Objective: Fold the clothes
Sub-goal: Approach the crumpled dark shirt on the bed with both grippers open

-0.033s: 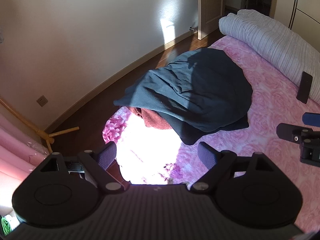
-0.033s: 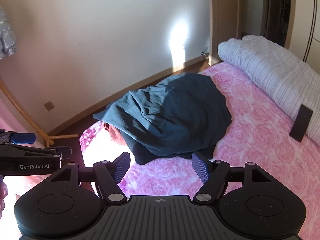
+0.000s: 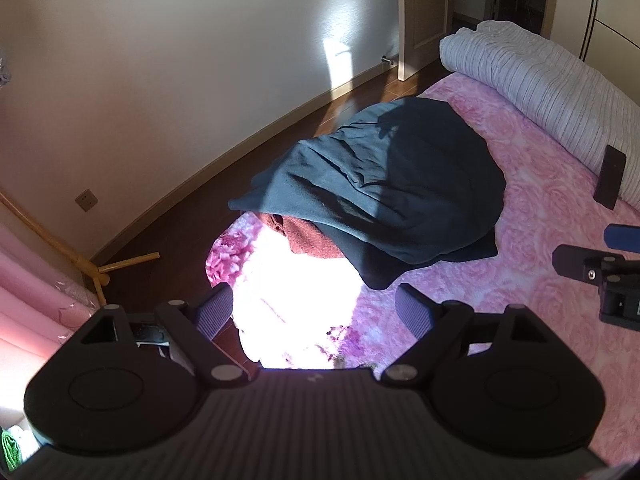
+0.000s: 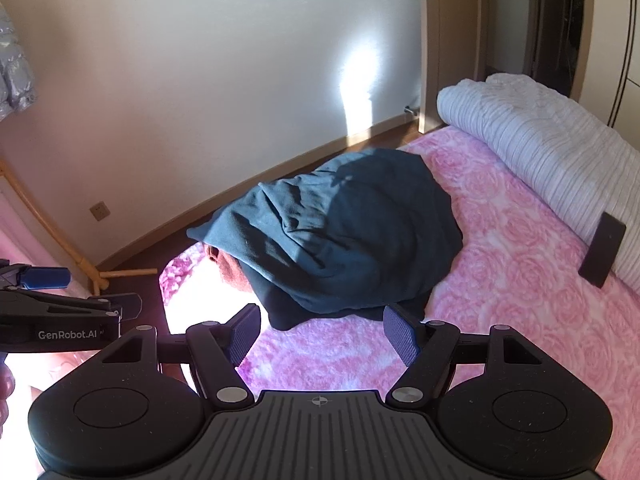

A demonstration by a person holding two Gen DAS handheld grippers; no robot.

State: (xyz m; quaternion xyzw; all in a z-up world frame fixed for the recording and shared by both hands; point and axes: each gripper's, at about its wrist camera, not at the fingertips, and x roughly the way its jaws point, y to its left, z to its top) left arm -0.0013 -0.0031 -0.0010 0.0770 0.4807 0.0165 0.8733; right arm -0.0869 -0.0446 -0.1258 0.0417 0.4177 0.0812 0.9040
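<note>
Left wrist view: the left gripper (image 3: 314,312) hangs with its jaws spread wide and nothing between them, over a sun-bleached patch of the pink rose-patterned bed (image 3: 532,248). The dark teal garment (image 3: 384,184) lies in a loose, rumpled heap straight ahead and a little to the right, with a reddish-brown garment (image 3: 306,238) poking out from under its near-left edge. The heap's long axis seems to run from near-left to far-right, toward the rolled striped duvet (image 3: 552,92). A dark flat object (image 3: 610,178) leans against that duvet.

Right wrist view: the right gripper (image 4: 320,332) is likewise wide open and empty, and the teal heap's near hem lies just beyond its fingertips, dead ahead. This gripper looks the nearer of the two. "GenRobot.AI" reads on the left gripper's side.
</note>
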